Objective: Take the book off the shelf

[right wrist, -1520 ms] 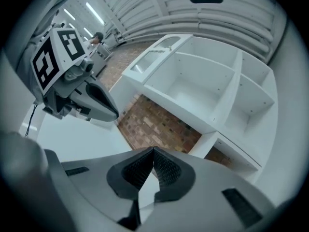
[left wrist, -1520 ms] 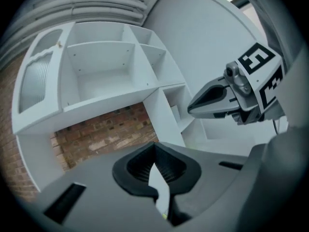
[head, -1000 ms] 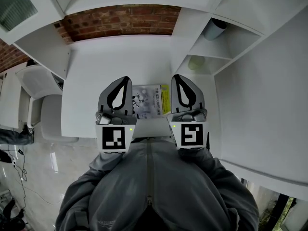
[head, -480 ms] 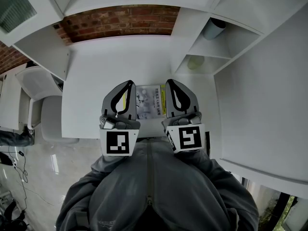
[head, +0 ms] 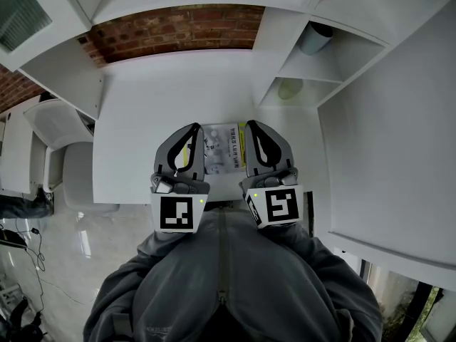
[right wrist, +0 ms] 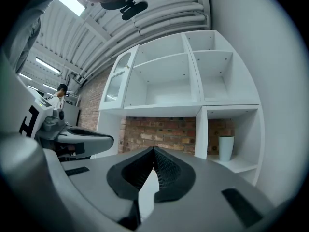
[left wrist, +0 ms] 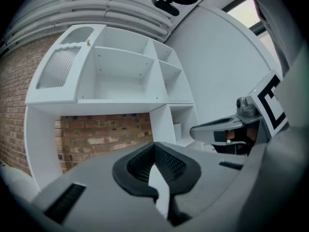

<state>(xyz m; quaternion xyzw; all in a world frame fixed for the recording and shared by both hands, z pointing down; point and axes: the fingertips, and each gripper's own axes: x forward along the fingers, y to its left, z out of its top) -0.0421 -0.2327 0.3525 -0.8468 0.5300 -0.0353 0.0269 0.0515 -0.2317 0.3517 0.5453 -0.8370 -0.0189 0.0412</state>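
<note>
White-grey printed cover, yellow edging — book [head: 226,148] lies flat on the table [head: 142,112] between the two grippers. Left gripper [head: 192,130] fingers fully closed, empty; right gripper [head: 252,125] the same.

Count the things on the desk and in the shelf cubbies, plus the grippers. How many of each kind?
Book: 1
Pale cup: 1
Round pale green thing: 1
Grippers, the left gripper and the right gripper: 2
Total: 5
</note>
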